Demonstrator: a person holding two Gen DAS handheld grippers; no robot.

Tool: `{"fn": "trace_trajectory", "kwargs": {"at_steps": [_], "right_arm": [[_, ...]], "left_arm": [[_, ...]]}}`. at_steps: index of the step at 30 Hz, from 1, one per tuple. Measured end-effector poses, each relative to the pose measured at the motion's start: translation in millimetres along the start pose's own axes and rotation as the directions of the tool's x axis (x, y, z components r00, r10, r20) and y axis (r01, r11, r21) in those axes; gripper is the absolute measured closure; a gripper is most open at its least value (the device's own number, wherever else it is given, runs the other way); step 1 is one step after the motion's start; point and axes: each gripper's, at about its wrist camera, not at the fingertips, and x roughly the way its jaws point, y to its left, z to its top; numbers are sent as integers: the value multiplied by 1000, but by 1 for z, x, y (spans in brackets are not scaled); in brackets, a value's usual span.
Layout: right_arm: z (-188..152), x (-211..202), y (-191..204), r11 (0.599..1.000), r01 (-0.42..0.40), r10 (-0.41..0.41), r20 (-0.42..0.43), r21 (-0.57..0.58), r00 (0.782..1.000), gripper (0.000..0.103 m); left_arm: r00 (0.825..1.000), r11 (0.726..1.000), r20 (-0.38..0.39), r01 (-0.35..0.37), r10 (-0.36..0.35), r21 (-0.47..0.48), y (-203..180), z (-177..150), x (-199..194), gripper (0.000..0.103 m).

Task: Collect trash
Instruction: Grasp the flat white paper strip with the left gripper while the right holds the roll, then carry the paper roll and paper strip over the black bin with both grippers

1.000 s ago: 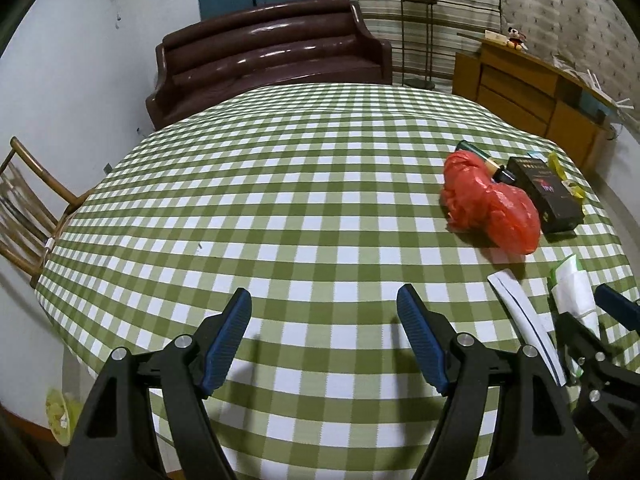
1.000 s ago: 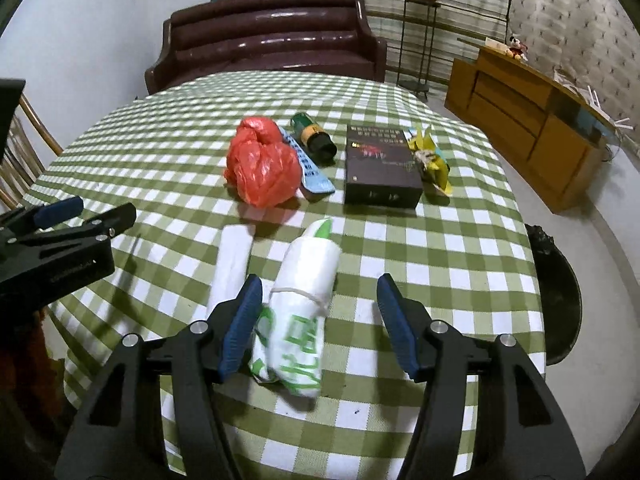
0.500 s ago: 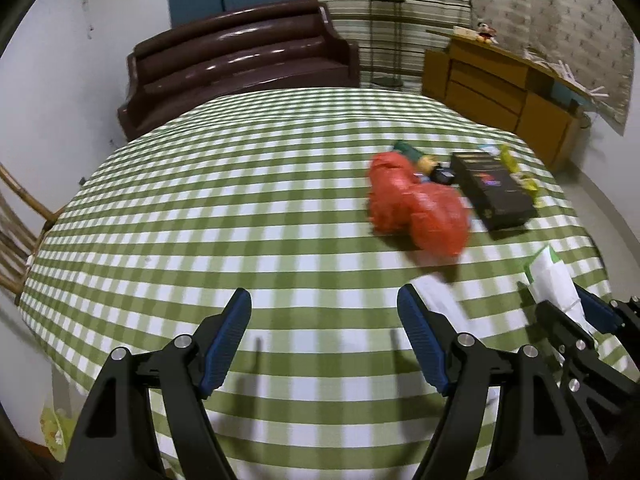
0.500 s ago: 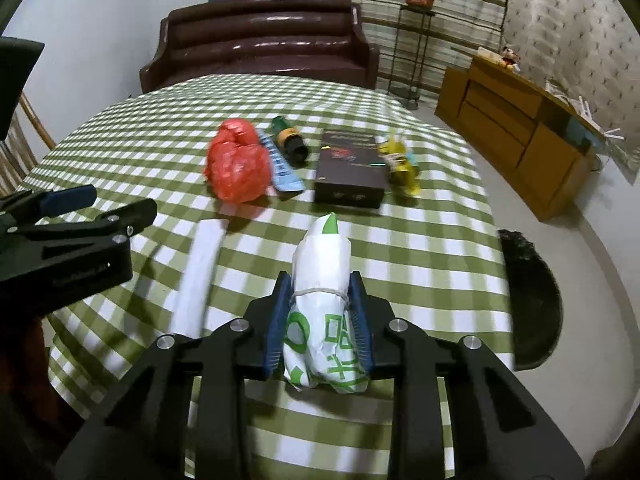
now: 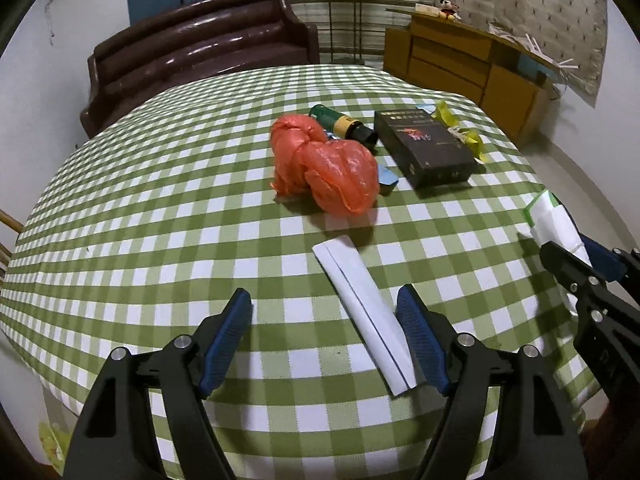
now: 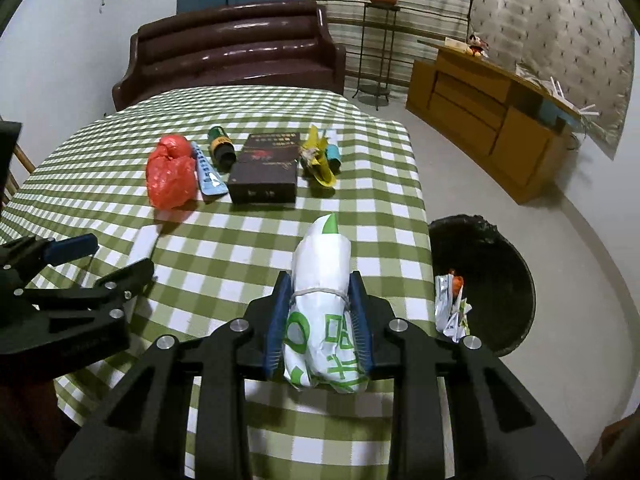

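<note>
Once closed from wide apart, right gripper (image 6: 320,316) fingers (image 6: 276,320) clamped white-and-green bundle (image 6: 322,304), lifted off checked table (image 6: 224,248) toward black bin (image 6: 500,280) beside it. Left gripper (image 5: 324,336), fingers wide and narrowing slightly, shifted over white folded paper (image 5: 364,312). Likely next pickup.

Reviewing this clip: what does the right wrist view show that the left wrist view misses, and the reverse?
Only the right wrist view shows the black trash bin on the floor beside the table, with wrappers at its rim, and the right tool shut on the white-and-green bundle, seen full length.

Only the left wrist view shows the flat white paper strip in full, lying between the open left tool's fingers, close to the right-hand one.

Both show the red plastic bag, dark box, green bottle, yellow wrapper, checked tablecloth, brown sofa.
</note>
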Motion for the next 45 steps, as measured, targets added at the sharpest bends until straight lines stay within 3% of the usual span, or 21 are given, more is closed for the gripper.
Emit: {"fn": "trace_trajectory", "kwargs": {"at_steps": [1, 8, 11, 15, 26, 35, 45], "right_arm": [[0, 1, -1, 1000, -1, 1, -3, 5, 1000, 74], [1, 3, -3, 1000, 1, -1, -2, 12, 1000, 74], [1, 3, -3, 1000, 1, -1, -3, 12, 1000, 74], [1, 2, -3, 1000, 2, -2, 0, 13, 1000, 74], [0, 1, -8, 1000, 6, -6, 13, 21, 1000, 74], [4, -8, -9, 1000, 11, -12, 37, 27, 999, 74], [15, -20, -31, 996, 55, -60, 78, 64, 995, 74]], "left_arm": [[1000, 1000, 3, -2, 2, 4, -2, -1, -1, 34], [999, 998, 10, 39, -40, 39, -16, -6, -3, 77], [998, 997, 15, 56, -57, 54, -19, -7, -3, 90], [997, 996, 16, 75, -76, 52, -19, -6, -4, 95], [992, 992, 58, 104, -108, 73, -20, -5, -23, 96], [980, 988, 149, 114, -129, 107, -28, -1, -46, 96], [974, 984, 173, 126, -147, 126, -53, 20, -38, 96]]}}
